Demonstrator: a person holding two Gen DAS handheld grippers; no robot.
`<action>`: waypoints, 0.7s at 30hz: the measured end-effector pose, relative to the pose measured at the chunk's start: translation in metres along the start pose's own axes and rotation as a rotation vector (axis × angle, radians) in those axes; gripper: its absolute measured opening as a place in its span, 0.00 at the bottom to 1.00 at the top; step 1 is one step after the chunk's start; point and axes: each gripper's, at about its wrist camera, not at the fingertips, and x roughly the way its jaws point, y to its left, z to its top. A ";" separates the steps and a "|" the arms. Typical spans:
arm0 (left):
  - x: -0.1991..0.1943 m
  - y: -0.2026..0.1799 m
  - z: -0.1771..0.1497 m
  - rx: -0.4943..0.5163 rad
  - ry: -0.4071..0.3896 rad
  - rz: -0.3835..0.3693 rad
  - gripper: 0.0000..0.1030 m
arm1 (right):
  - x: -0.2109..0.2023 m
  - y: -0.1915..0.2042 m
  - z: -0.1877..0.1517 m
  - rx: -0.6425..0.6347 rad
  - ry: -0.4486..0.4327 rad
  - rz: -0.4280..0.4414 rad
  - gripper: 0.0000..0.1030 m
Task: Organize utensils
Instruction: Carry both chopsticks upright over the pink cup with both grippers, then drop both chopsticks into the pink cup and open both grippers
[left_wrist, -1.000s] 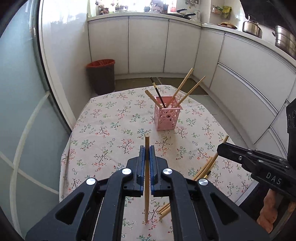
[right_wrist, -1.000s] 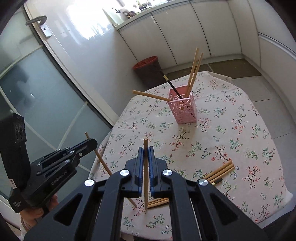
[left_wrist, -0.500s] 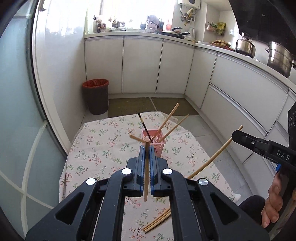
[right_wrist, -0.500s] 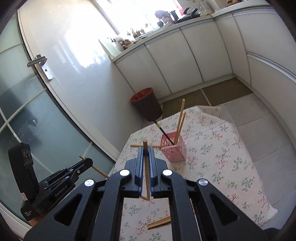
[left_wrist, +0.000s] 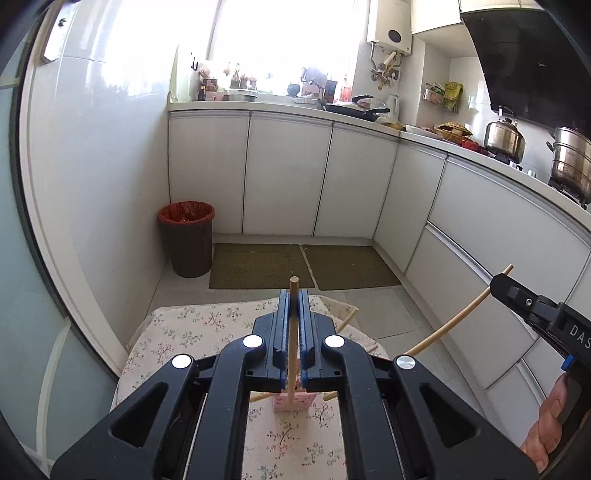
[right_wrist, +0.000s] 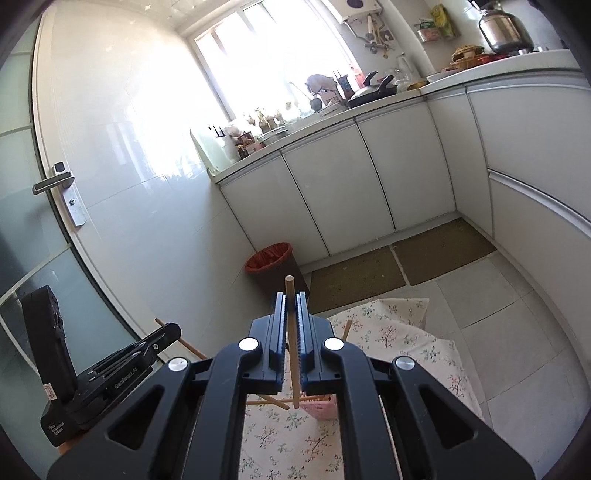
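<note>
My left gripper is shut on a wooden chopstick held upright, its lower end just above the pink basket on the floral table. My right gripper is shut on another wooden chopstick, its lower tip above the pink basket. Each gripper shows in the other's view: the right gripper with its chopstick at the right, the left gripper at the lower left. The basket is mostly hidden behind the gripper bodies, with chopstick ends poking out sideways.
A red-lined bin stands on the floor beyond the table by the white wall. White cabinets run along the back and right. Two floor mats lie in front of them. A glass door with a handle is at the left.
Both grippers have risen and tilted up with their chopsticks and moved over the pink basket. The loose chopsticks on the table have dropped out of view.
</note>
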 end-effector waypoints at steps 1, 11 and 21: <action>0.009 0.000 0.002 -0.001 0.005 0.000 0.03 | 0.006 -0.001 0.003 -0.007 -0.003 -0.008 0.05; 0.090 0.013 -0.011 -0.028 0.074 0.011 0.05 | 0.068 -0.006 0.000 -0.090 0.031 -0.045 0.05; 0.057 0.048 -0.008 -0.120 -0.041 0.032 0.18 | 0.112 -0.001 -0.025 -0.148 0.077 -0.067 0.05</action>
